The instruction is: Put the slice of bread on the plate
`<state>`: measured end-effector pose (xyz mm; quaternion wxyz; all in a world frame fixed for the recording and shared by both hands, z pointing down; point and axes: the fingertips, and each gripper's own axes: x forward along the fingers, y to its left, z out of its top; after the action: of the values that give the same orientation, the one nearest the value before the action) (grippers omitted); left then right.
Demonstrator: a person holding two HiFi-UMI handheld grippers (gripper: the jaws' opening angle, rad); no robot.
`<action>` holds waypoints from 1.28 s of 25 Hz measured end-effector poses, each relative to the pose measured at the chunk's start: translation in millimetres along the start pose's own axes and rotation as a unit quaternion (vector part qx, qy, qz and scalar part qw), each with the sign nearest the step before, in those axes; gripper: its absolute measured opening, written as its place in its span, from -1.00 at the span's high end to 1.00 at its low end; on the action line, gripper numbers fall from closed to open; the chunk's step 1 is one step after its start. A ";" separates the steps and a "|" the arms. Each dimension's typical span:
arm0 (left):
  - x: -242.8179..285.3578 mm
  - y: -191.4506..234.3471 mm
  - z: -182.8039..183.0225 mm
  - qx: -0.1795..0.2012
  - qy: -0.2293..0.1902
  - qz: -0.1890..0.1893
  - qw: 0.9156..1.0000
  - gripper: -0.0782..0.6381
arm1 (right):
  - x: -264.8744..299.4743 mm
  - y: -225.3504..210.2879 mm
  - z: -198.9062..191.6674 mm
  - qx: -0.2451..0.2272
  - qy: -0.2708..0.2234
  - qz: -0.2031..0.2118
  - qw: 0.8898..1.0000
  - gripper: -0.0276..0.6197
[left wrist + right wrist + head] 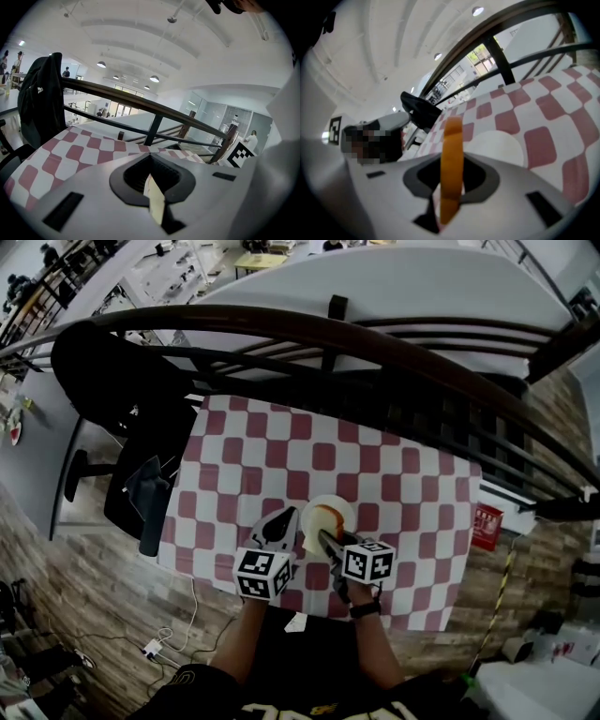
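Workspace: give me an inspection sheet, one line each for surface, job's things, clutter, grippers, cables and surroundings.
Surface: checkered cloth, red and white, covers the table.
Job's things: white plate on the cloth; slice of bread held on edge over it, contact with the plate unclear.
Clutter: nothing seen on the cloth.
Grippers: right gripper, claw shut on the slice of bread; left gripper beside the plate, claw shut, away from the bread.
Cables: white cable and adapter on the floor.
Surroundings: dark railing beyond the table; black chair at its left; red sign at its right; wood-pattern floor.
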<state>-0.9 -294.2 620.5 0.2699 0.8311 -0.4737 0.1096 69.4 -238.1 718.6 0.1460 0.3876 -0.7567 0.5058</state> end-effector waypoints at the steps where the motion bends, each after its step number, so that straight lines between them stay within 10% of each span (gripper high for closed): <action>1: -0.3 2.5 -3.7 -0.002 0.004 0.003 1.000 0.73 | 4.4 -2.6 -4.0 0.005 0.006 -0.001 1.000 0.62; 18: -11.5 23.9 -27.5 -0.021 0.025 0.031 0.999 0.73 | 48.9 -28.9 -4.5 -0.106 0.046 -0.111 0.987 0.48; 23: -21.9 29.1 -25.9 -0.027 0.016 0.038 0.999 0.73 | 38.3 -50.6 -0.6 -0.140 0.045 -0.205 0.968 0.16; 28: -35.1 29.6 -17.2 -0.032 0.000 0.037 0.999 0.73 | 8.2 -80.4 -10.6 -0.200 0.098 -0.326 0.919 -0.03; 32: -34.7 19.8 -4.0 -0.026 -0.014 0.024 0.999 0.73 | -8.7 -73.1 -2.3 -0.186 0.072 -0.316 0.927 -0.04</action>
<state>-35.6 -274.7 615.4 0.2818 0.8136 -0.5002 0.0924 128.4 -246.0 762.0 0.4223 0.5352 -0.6626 0.3102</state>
